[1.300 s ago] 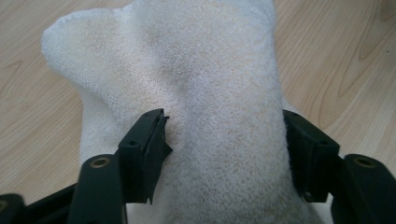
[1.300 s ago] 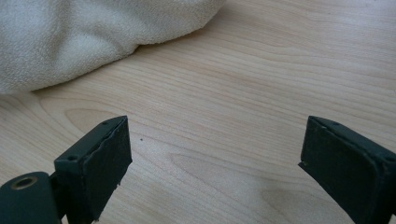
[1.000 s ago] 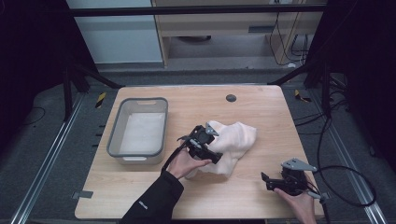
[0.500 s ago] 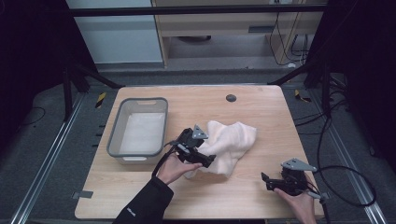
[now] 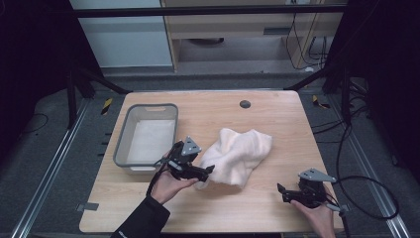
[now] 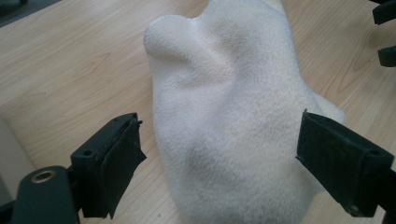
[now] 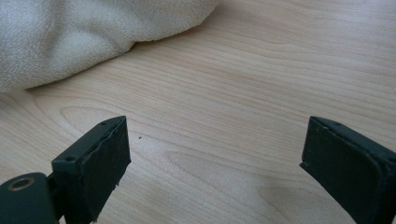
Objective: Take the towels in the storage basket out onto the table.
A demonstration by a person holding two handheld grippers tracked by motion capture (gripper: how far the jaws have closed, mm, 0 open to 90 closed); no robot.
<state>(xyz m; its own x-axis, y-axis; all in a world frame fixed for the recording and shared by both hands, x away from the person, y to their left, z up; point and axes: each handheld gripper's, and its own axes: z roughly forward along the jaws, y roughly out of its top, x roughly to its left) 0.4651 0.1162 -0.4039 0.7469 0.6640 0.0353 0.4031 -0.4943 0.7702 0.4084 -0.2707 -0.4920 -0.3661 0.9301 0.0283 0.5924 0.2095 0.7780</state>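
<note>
The cream towel (image 5: 237, 156) lies crumpled mid-table (image 5: 223, 208), beside but outside the grey tub (image 5: 124, 153), the left tongs (image 5: 205, 171), jaws just spread, are released at its near edge and the right tongs (image 5: 283, 191) rest released well apart, so any folding or binning seems undone.

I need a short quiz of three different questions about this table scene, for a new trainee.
1. True or false: the left hand-held gripper is clamped on the white towel.
2. Where does the grey bin stand: A) left of the towel, B) right of it?
3. What lies under the right hand-held gripper?

Key:
1. False; its jaws have just been opening and stand apart.
2. A.
3. Bare wooden table.
</note>
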